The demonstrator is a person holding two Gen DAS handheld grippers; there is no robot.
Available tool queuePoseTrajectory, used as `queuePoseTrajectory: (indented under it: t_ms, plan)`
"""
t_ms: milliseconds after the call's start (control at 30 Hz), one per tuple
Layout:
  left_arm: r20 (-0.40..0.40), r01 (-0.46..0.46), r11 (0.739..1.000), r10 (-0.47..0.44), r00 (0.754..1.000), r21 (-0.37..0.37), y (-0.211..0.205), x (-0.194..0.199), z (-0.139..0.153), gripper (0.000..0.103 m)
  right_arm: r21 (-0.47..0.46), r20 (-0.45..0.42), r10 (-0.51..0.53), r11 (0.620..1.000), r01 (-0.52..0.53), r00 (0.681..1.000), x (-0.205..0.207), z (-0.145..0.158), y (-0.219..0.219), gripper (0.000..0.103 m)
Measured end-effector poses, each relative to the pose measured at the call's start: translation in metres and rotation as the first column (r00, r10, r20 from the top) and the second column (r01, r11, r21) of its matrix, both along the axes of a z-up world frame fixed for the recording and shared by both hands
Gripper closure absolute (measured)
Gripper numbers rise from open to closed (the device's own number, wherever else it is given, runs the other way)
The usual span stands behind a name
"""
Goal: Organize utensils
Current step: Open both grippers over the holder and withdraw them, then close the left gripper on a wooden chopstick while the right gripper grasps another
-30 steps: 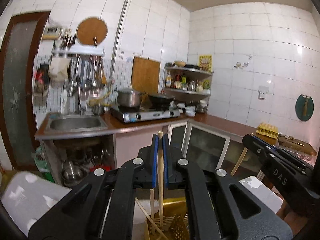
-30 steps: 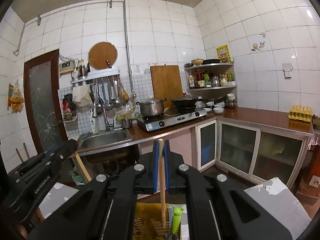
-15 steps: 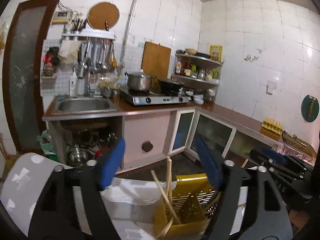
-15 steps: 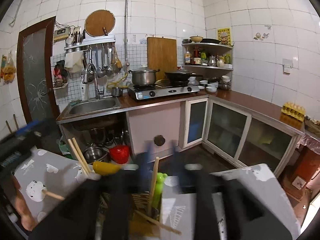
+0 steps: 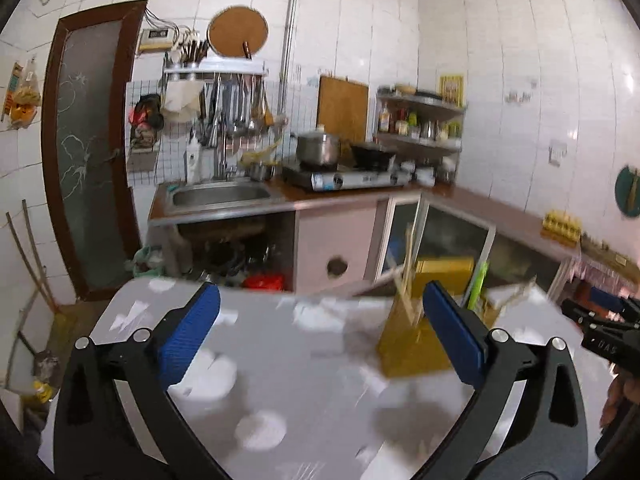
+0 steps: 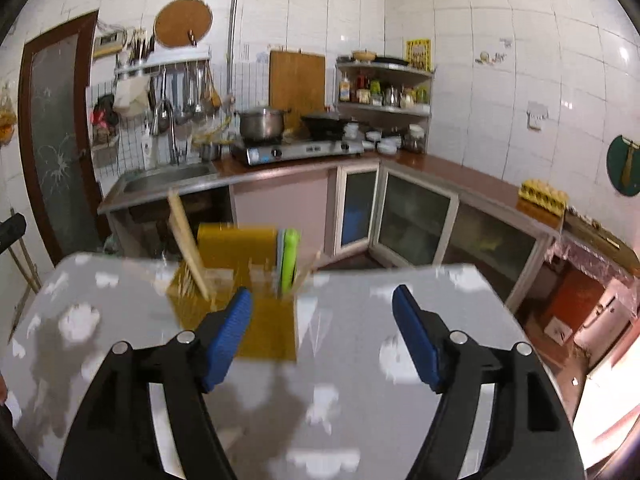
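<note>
Lettering "DAS" legible on right gripper (image 5: 600, 326). Left gripper (image 5: 320, 336) jaws opening, wide, empty. Right jaws opening, empty; yellow utensil holder (image 6: 240, 280) beyond, untouched.

Tabletop (image 6: 360, 400) from 3 to 9 o'clock lies bare and passable. Yellow utensil holder (image 6: 240, 248) with protruding chopsticks (image 6: 186, 240) obstructs at 11 o'clock.

white-tiled walls (image 6: 500, 8), brown counter (image 6: 452, 174), steel sink (image 5: 220, 196), dark door (image 5: 86, 160)
</note>
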State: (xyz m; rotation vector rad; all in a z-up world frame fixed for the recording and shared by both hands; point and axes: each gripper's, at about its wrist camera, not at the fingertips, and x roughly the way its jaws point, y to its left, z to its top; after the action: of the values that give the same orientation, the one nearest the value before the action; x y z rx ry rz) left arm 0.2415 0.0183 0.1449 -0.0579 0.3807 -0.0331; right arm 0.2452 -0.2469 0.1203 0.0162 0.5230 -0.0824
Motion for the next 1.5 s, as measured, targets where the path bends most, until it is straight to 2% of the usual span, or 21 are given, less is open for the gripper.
queuePoseTrajectory:
  t_ms: [300, 400, 500, 667, 867, 933, 1167, 1267, 1300, 1433, 1500]
  plan:
    - [-0.187, 0.021, 0.999, -0.014, 0.982, 0.033, 0.024, -0.02, -0.09, 0.005, 0.046, -0.175, -0.047, 0.997, 0.056, 0.983, -0.037, -0.092, 0.031, 0.031]
    - [-0.233, 0.024, 0.999, -0.012, 0.972, 0.046, 0.029, -0.023, -0.113, 0.005, 0.054, -0.21, -0.05, 0.997, 0.063, 0.976, -0.044, -0.11, 0.042, 0.031]
    - [-0.276, 0.024, 0.998, -0.009, 0.961, 0.05, 0.033, -0.024, -0.132, 0.005, 0.021, -0.243, -0.055, 0.998, 0.061, 0.969, -0.048, -0.125, 0.059, 0.031]
    - [-0.321, 0.009, 0.998, 0.01, 0.947, 0.057, 0.041, -0.028, -0.149, 0.005, -0.002, -0.309, -0.04, 0.999, 0.042, 0.95, -0.048, -0.143, 0.084, 0.031]
    - [-0.337, -0.004, 0.998, 0.023, 0.941, 0.056, 0.048, -0.03, -0.15, 0.005, -0.038, -0.374, -0.037, 0.999, 0.024, 0.927, -0.04, -0.154, 0.106, 0.033]
    - [-0.343, -0.002, 0.998, 0.021, 0.939, 0.056, 0.047, -0.03, -0.149, 0.005, -0.026, -0.392, -0.039, 0.999, 0.031, 0.919, -0.037, -0.156, 0.106, 0.043]
    - [-0.355, 0.018, 0.996, 0.014, 0.935, 0.085, 0.032, -0.029, -0.151, 0.005, -0.001, -0.416, -0.026, 1.0, 0.028, 0.909, -0.03, -0.162, 0.107, 0.051]
    - [-0.361, 0.027, 0.996, 0.005, 0.933, 0.085, 0.025, -0.028, -0.152, 0.005, 0.008, -0.415, -0.003, 1.0, 0.007, 0.91, -0.027, -0.163, 0.109, 0.064]
    - [-0.364, 0.031, 0.996, 0.003, 0.931, 0.086, 0.023, -0.027, -0.152, 0.005, 0.018, -0.412, 0.009, 1.0, -0.001, 0.911, -0.027, -0.164, 0.109, 0.073]
    - [-0.375, 0.05, 0.994, -0.01, 0.927, 0.097, 0.011, -0.024, -0.154, 0.005, 0.071, -0.392, 0.039, 0.997, -0.012, 0.919, -0.026, -0.161, 0.098, 0.091]
    - [-0.38, 0.058, 0.993, -0.016, 0.925, 0.102, 0.005, -0.022, -0.156, 0.005, 0.11, -0.391, 0.063, 0.994, -0.022, 0.918, -0.024, -0.16, 0.088, 0.093]
